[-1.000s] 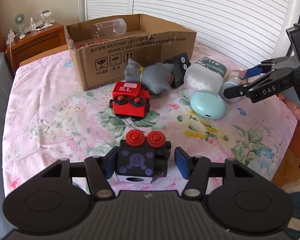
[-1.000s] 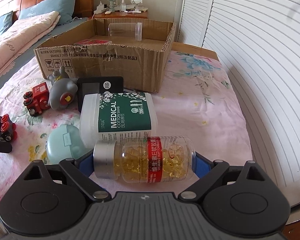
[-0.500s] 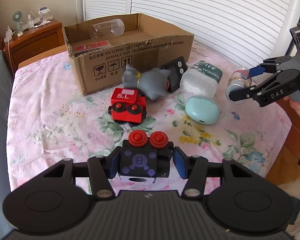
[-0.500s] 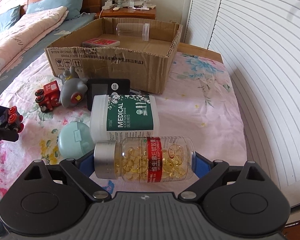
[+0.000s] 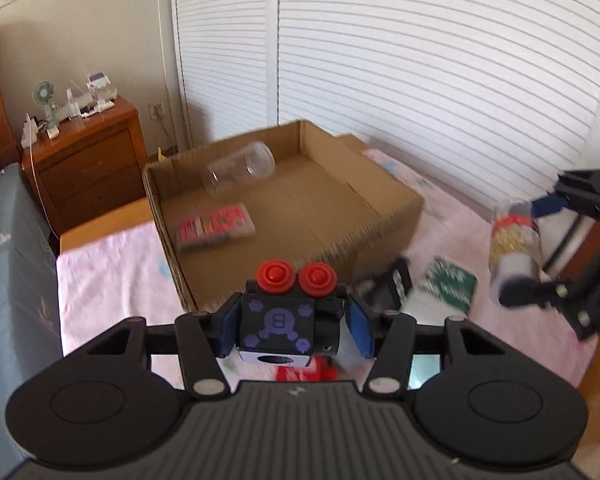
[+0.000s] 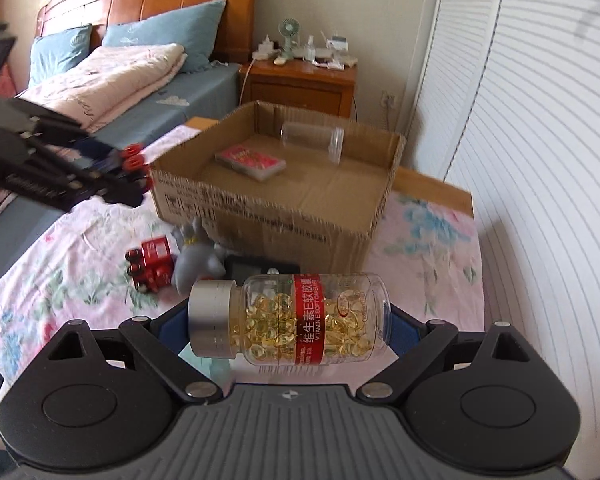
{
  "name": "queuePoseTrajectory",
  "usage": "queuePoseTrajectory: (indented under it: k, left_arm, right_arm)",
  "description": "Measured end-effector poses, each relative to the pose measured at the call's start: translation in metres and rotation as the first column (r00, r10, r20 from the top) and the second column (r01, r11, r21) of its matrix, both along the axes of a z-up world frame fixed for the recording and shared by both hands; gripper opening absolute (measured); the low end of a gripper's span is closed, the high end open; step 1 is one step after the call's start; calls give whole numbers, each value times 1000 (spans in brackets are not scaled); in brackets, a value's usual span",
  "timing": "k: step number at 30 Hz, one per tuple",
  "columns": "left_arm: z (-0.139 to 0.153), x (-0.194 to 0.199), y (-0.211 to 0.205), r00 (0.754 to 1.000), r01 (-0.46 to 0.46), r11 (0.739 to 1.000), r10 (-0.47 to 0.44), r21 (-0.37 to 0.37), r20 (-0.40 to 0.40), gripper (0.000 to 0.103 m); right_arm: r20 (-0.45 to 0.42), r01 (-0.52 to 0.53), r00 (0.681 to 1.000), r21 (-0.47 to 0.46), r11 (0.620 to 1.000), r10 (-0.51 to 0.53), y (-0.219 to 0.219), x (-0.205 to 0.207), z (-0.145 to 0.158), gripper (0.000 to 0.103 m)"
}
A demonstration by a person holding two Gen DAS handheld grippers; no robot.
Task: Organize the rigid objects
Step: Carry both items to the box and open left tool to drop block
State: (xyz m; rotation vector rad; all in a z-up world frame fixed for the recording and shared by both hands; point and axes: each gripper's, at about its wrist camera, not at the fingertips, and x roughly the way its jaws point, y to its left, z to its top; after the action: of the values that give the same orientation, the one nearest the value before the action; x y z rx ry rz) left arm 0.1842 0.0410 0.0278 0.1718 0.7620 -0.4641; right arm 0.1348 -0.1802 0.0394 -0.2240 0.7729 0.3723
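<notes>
Toy block [image 5: 277, 325], black with red knobs, was clamped in the left gripper [image 5: 292, 328] at lower centre, before the cardboard box [image 5: 380, 216]. Capsule bottle [image 6: 300, 320] was gripped sideways by the right gripper [image 6: 290, 326] at lower centre.

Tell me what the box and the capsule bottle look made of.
Box: brown corrugated cardboard, matte; fluted edges show along the rim. Capsule bottle: clear glossy body, likely plastic though glass is possible, as the yellow capsules show through; the cap looks like brushed metal or metallised plastic.

Open box floor, cluttered approach

Cardboard box [image 6: 376, 216] floor is bare toward the near right corner; clear jar [image 6: 312, 140] and red card pack [image 6: 250, 162] occupy the far part; toys crowd its front wall.
</notes>
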Motion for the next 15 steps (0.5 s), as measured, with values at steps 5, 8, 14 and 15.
queuePoseTrajectory:
  k: [5,8,14,15]
  left_arm:
    - [1,39,-9,1000,-19,999,18,33,4,54]
    - [-4,56,-12,999,-39,998,39,50,-4,54]
    - [-10,70,-10,996,-86,996,85,36,28,98]
    - [-9,66,-8,994,-94,995,93,25,50,98]
  right_arm:
    - [29,-14,999,4,1000,13,6,18,15,97]
    - [29,-11,1000,9,1000,11,9,31,21,97]
    - [32,-16,999,-1,1000,16,14,45,25,97]
    - [31,-16,999,-2,1000,16,15,46,25,97]
